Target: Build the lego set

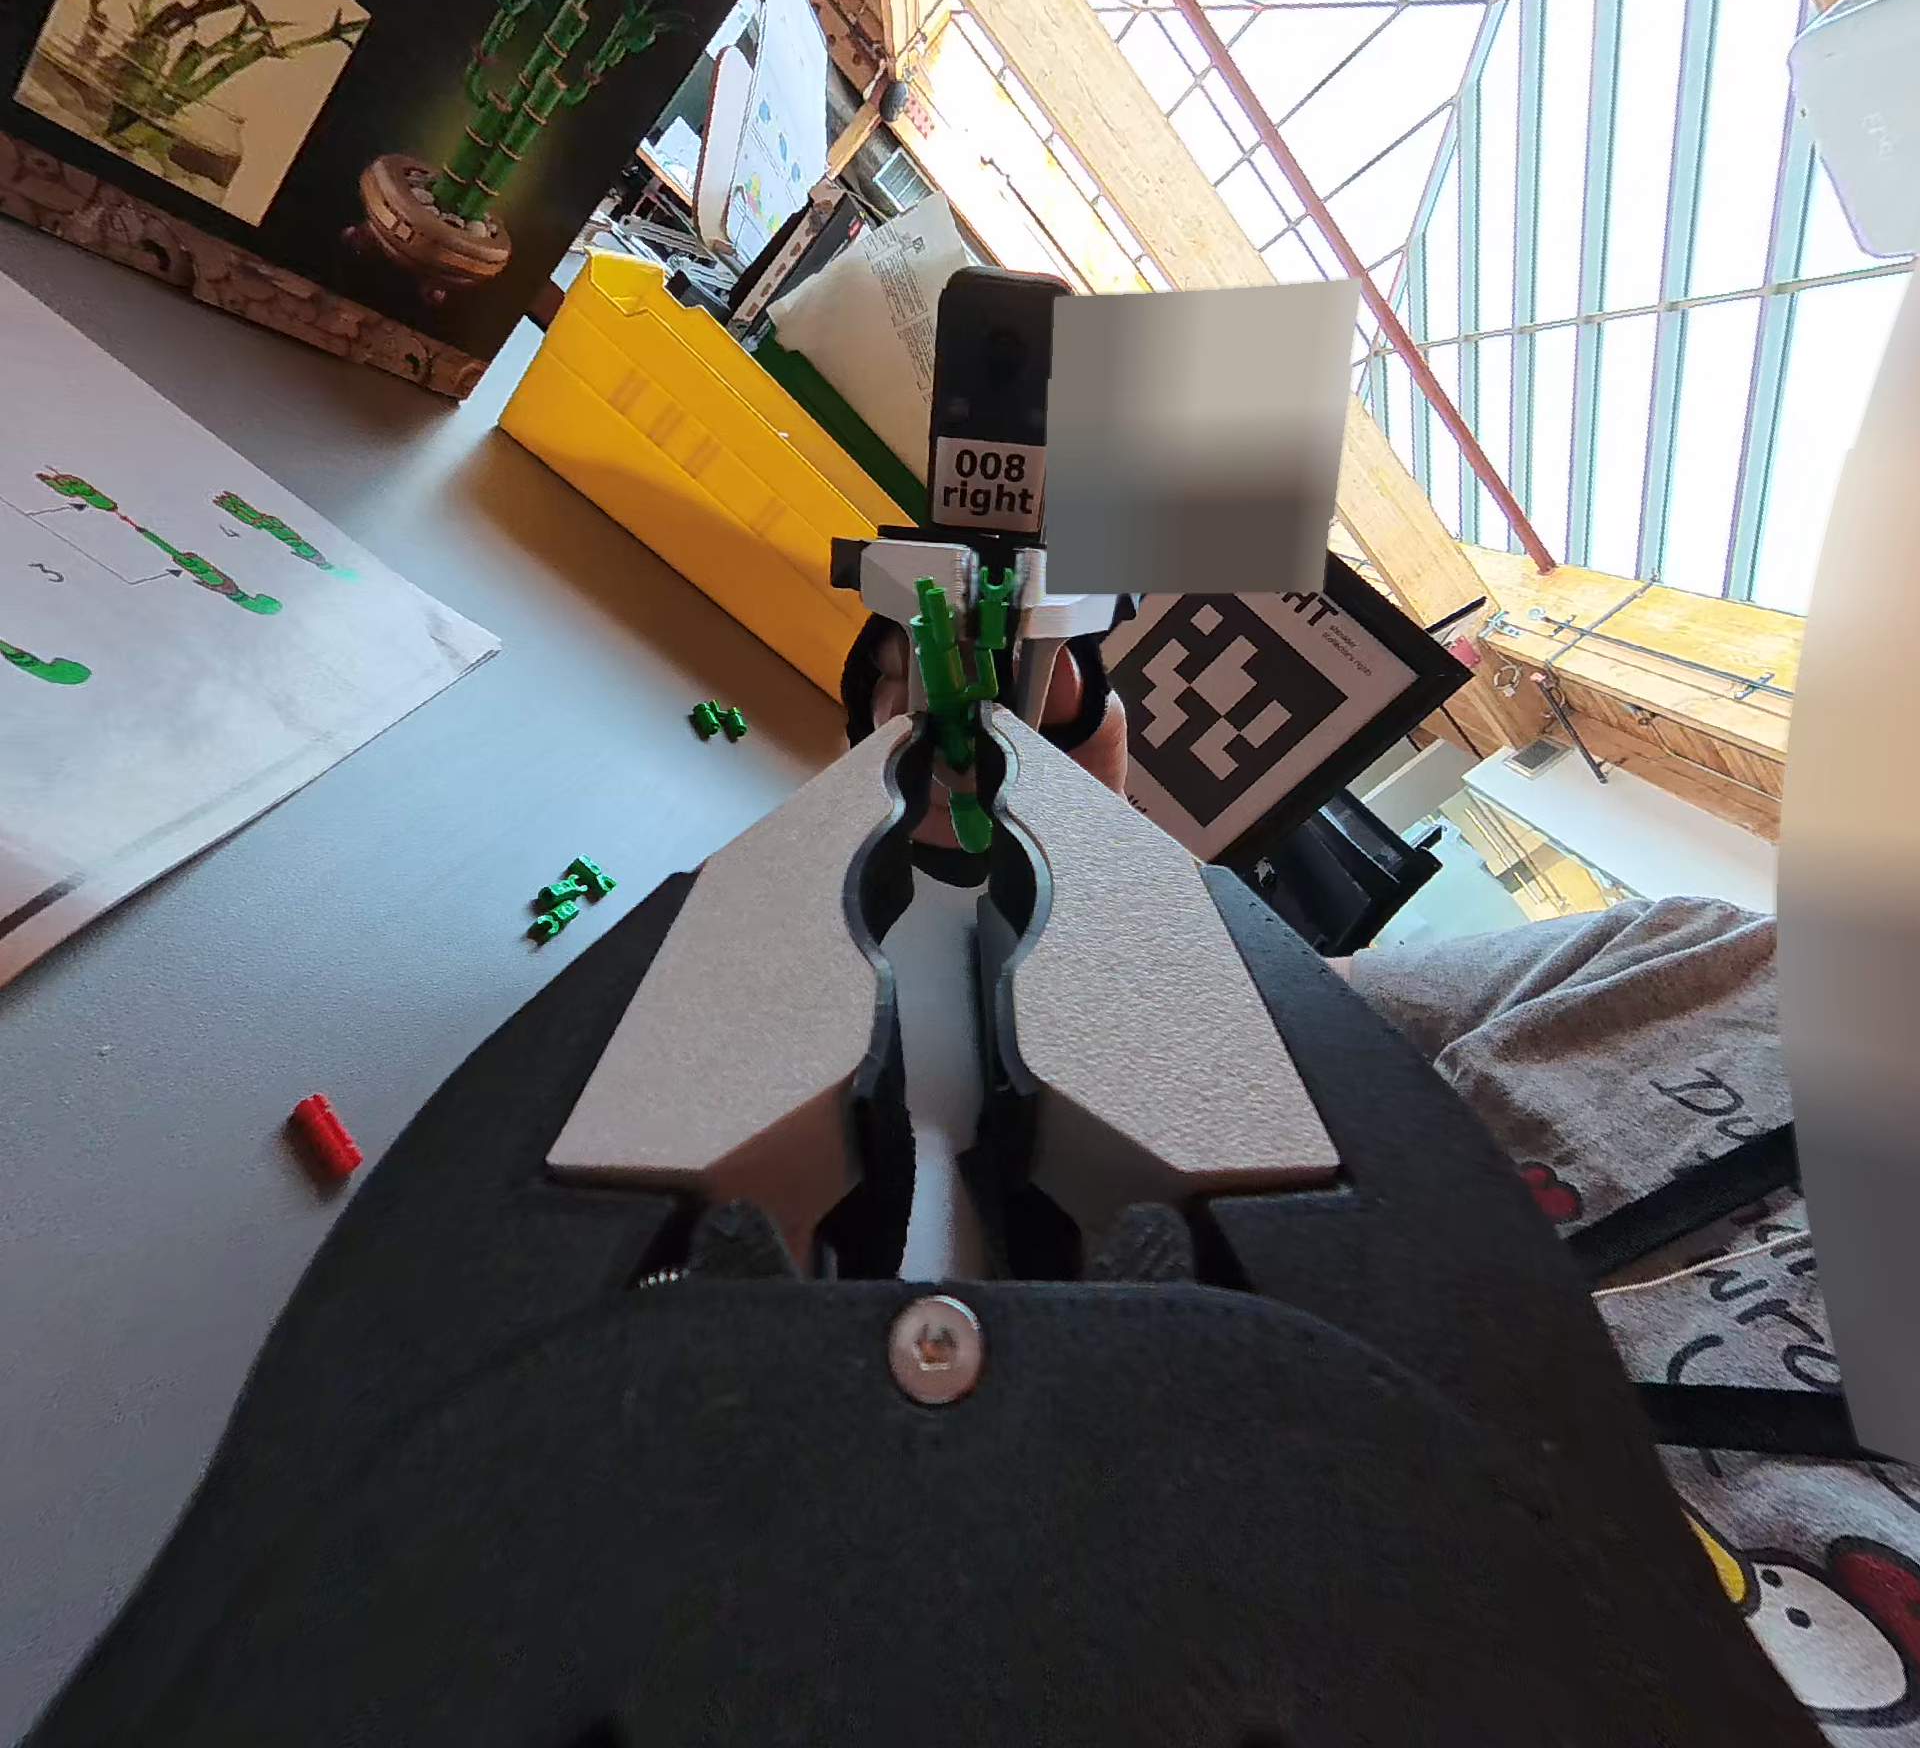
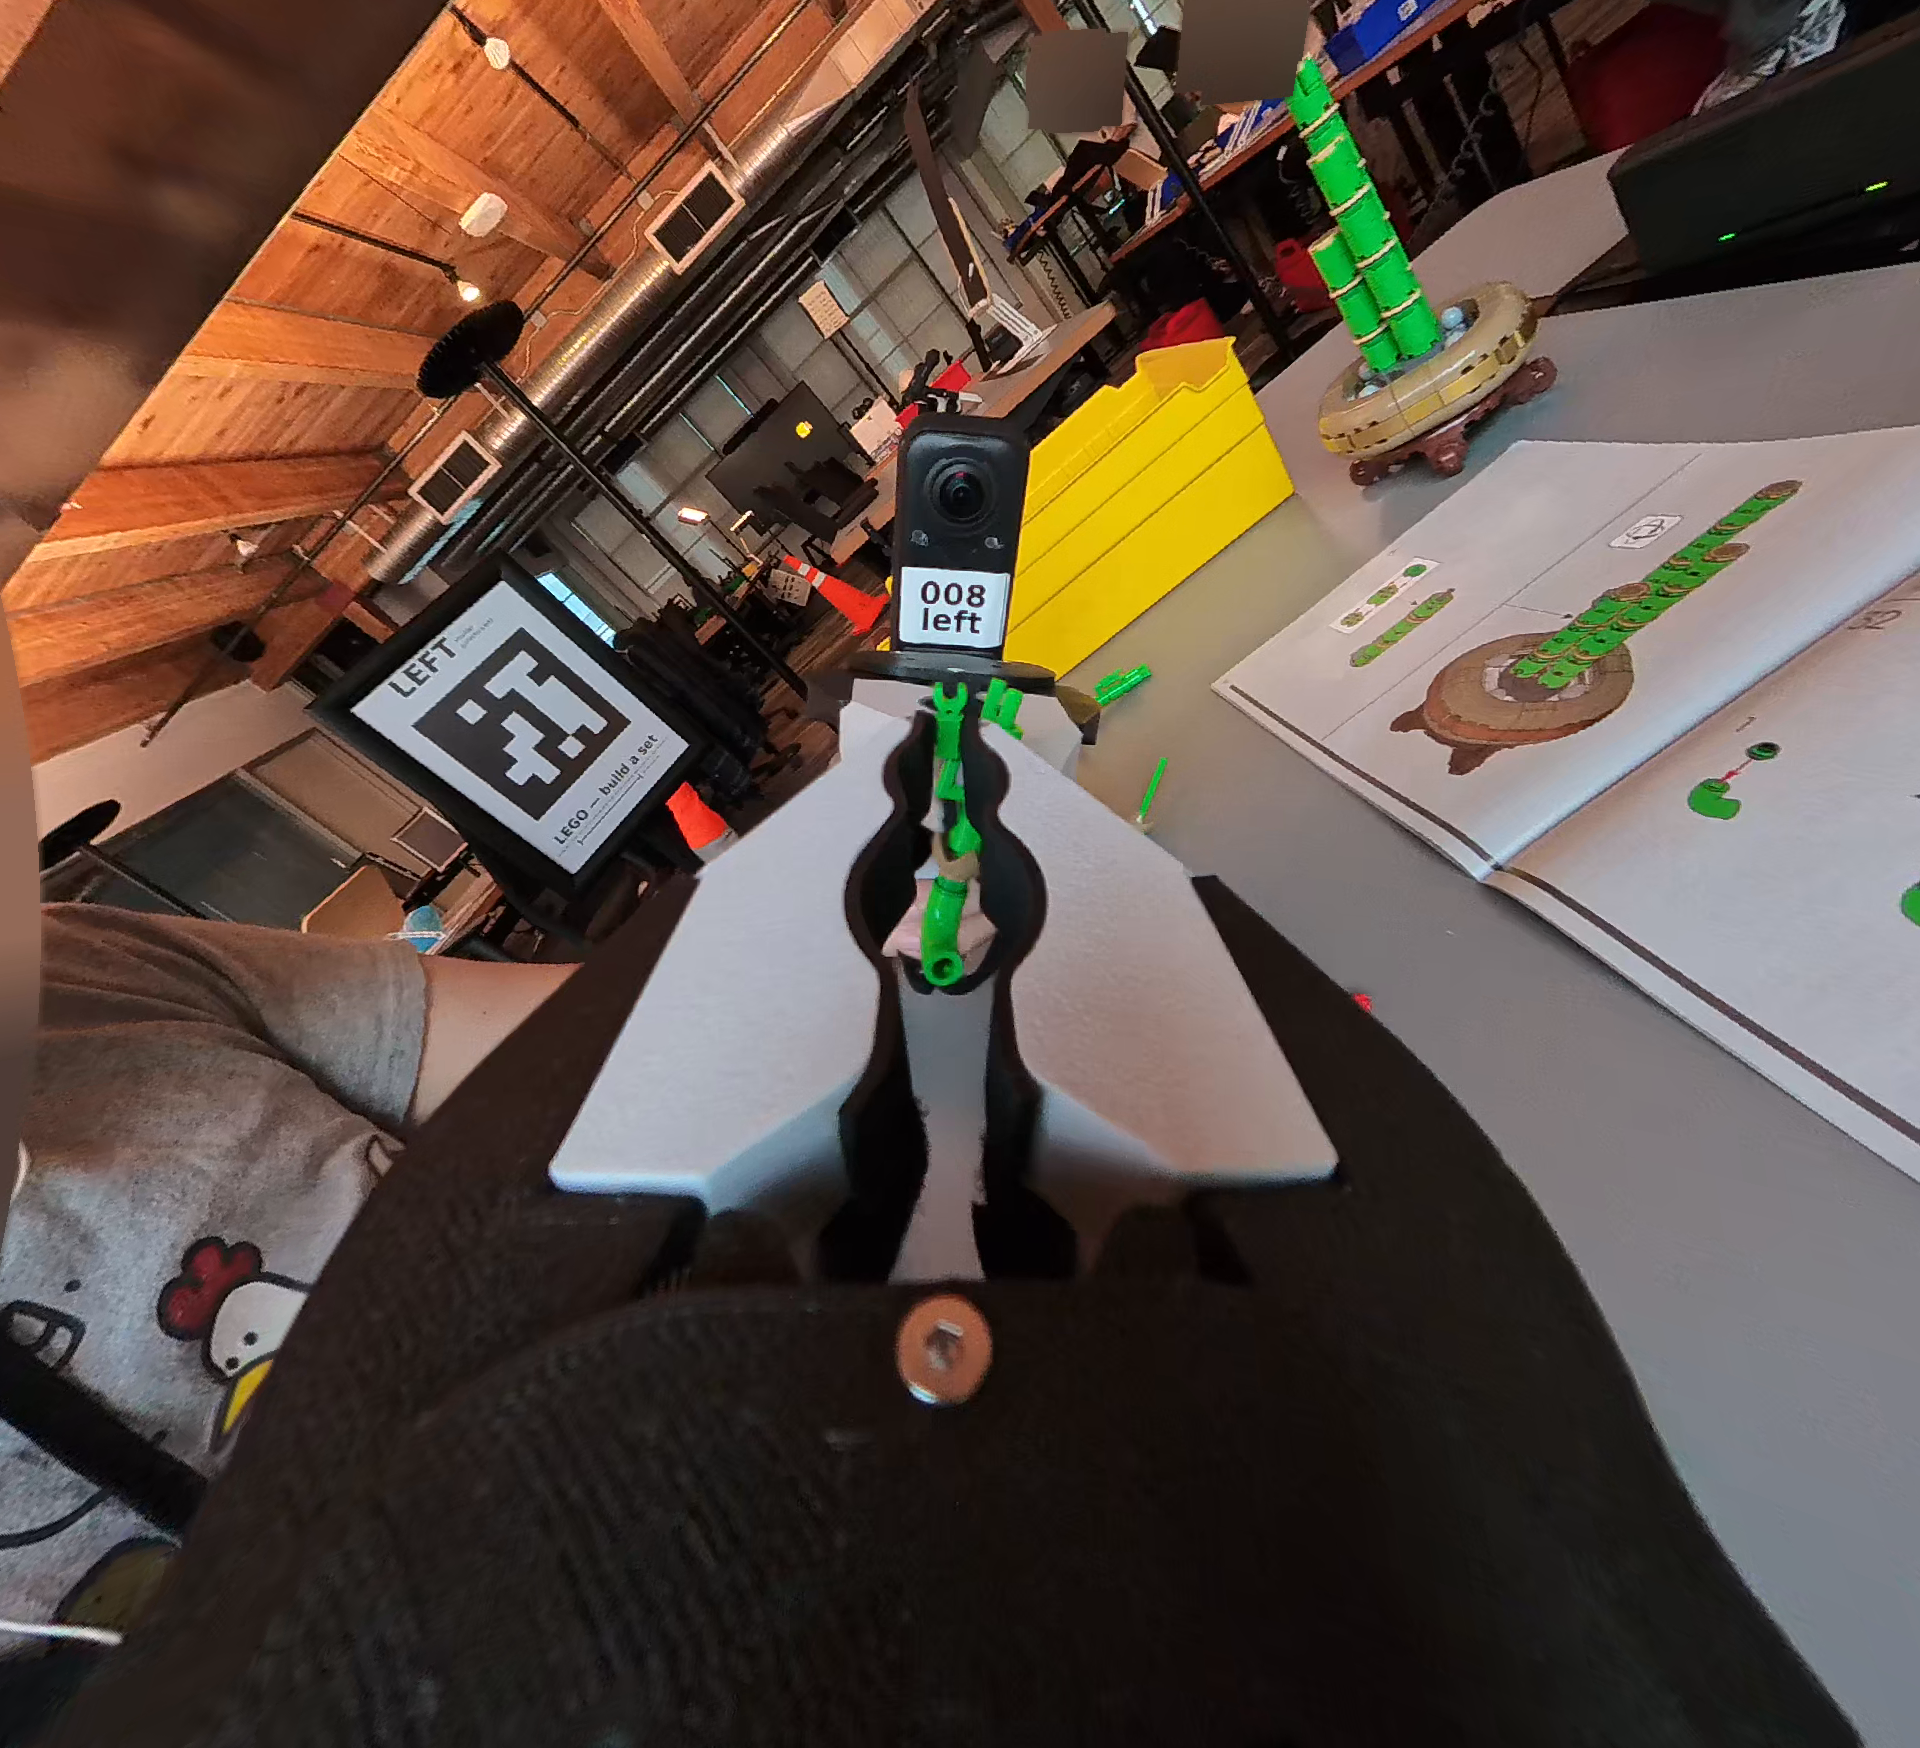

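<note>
- Here the left gripper [image 1: 951,727] and right gripper [image 2: 951,732] face each other tip to tip, raised off the grey table [image 1: 312,867], each clamped narrow on the same green stem assembly [image 1: 961,690]
- The stem is a thin chain of green Lego pieces with small clip ends; it runs between the two sets of fingertips, and a tan piece [image 2: 954,851] sits partway along it
- Loose green pieces [image 1: 569,898] and another small green cluster [image 1: 717,719] lie on the table, with a red connector [image 1: 325,1135] nearer the camera
- The open instruction booklet [image 2: 1662,763] lies flat beside them
- Farther off the half-built bamboo model [image 2: 1392,327] stands upright in its round pot, near a yellow bin [image 2: 1153,493]
- The set's box [image 1: 364,36] stands at the table's far edge
</note>
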Demonstrator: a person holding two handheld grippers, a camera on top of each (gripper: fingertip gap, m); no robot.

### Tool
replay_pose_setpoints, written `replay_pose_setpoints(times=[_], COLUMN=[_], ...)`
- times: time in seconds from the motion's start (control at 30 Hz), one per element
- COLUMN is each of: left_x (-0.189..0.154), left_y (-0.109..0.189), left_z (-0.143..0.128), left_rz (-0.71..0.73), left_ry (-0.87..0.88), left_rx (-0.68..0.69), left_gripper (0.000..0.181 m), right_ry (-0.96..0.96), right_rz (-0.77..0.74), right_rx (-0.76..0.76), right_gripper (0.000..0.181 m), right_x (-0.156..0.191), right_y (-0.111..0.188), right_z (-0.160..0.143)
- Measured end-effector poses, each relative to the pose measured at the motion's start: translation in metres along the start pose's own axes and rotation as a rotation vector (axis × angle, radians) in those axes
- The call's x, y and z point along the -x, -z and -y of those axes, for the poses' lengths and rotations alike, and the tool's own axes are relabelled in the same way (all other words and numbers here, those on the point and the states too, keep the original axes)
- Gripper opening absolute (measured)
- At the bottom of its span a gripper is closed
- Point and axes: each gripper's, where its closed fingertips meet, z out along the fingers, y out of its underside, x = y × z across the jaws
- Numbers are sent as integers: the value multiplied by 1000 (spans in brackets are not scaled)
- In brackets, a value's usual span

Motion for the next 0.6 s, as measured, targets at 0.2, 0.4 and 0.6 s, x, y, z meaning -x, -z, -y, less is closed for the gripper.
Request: replay_pose_setpoints(times=[0.2,0.4,0.6], left_x=[3,5,2], left_y=[1,1,1], left_z=[0,-1,1], left_rz=[26,72,85], left_ry=[-5,-62,-89], left_rx=[5,22,21], left_gripper=[6,6,6], right_ry=[52,67,145], right_rz=[-30,-22,-31], right_rx=[2,3,2], right_gripper=[3,3,4], right_x=[-3,-3,0], right_y=[-2,-2,-2], right_z=[-1,-2,0])
